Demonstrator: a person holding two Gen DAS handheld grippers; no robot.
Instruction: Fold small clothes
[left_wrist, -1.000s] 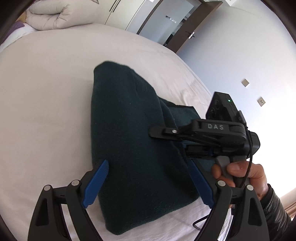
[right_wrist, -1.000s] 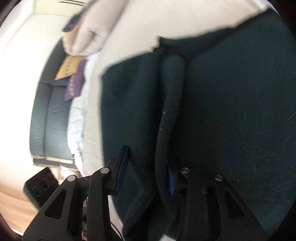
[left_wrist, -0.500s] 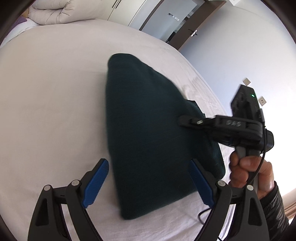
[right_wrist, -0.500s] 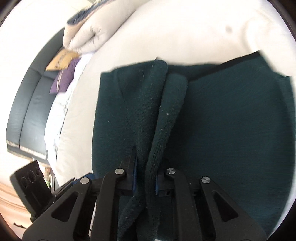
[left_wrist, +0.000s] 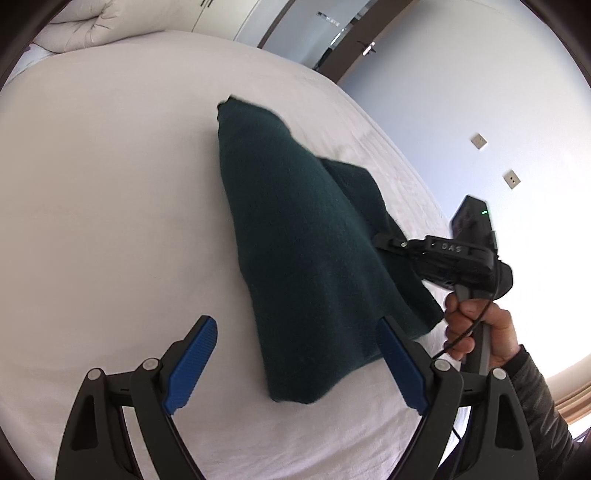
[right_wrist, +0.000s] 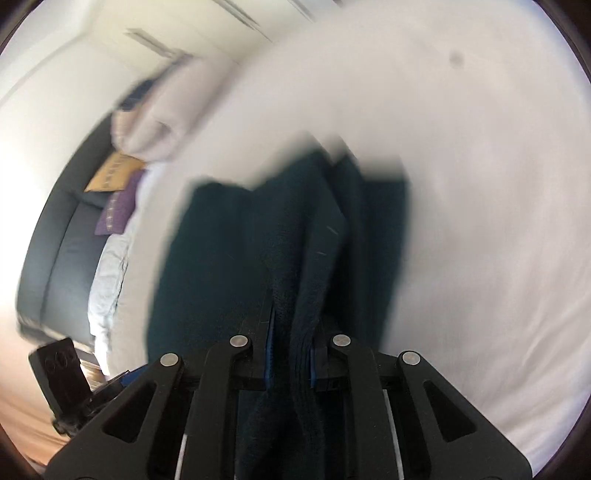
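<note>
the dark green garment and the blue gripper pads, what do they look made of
Dark green garment: looks like a thick knit or fleece, matte and fuzzy, with lint specks; the fibre can't be told. Blue pads on the left gripper: probably ribbed rubber or soft plastic, judging by fine cross grooves.

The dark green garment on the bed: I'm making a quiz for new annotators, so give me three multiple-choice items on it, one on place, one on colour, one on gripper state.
1. Where does the garment lie?
A. On a white bed
B. On a wooden floor
C. In a basket

2. What colour are the left gripper pads?
A. Red
B. Blue
C. Yellow

3. How does the right gripper stand?
A. Wide open above the cloth
B. Shut on nothing
C. Shut on a bunched fold of the garment

Key: 1 A, white bed sheet surrounds the cloth; 2 B, both pads show blue; 3 C, the right wrist view shows cloth pinched between the pads.
</note>
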